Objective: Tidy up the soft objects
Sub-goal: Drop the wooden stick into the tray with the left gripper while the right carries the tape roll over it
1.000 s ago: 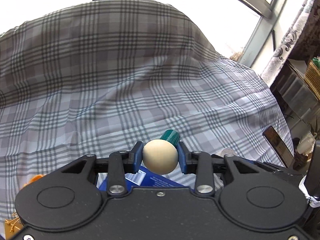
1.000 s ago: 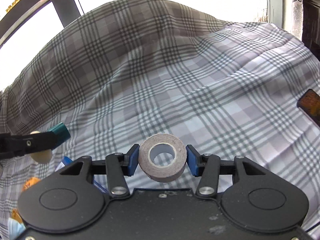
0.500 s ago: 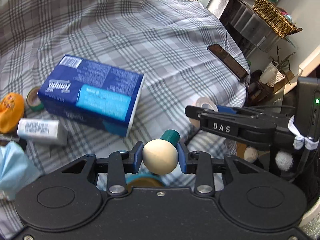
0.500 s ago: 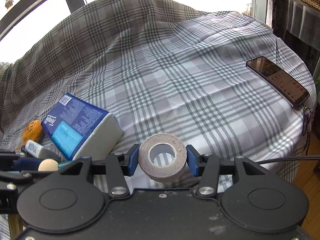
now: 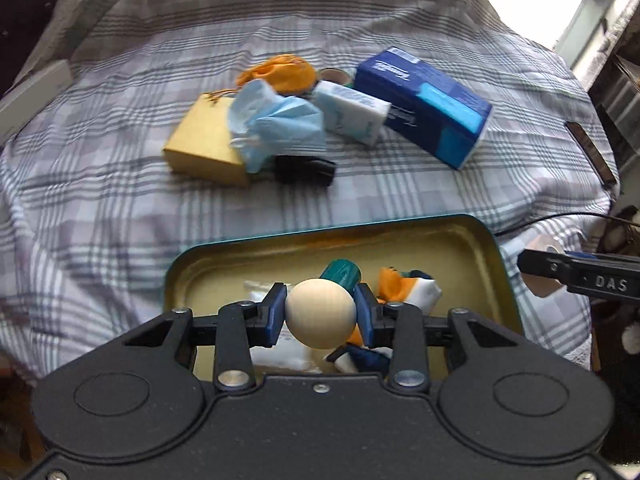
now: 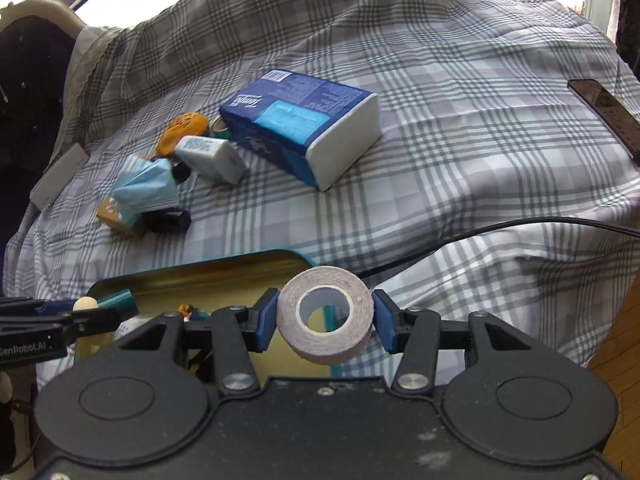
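Delivery step: left tool (image 5: 320,316) pinches cream wooden ball with teal stem (image 5: 321,313) above gold-lined teal tin (image 5: 505,280); right tool (image 6: 325,316) pinches grey tape roll (image 6: 325,314) over tin's right edge. Next: lower, release inside.

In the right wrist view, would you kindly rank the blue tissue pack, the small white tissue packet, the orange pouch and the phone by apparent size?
1. Blue tissue pack, clearly largest.
2. Phone, long but thin and cut off by the edge, so its rank is unsure.
3. Small white tissue packet.
4. Orange pouch, partly hidden; close to the white packet.
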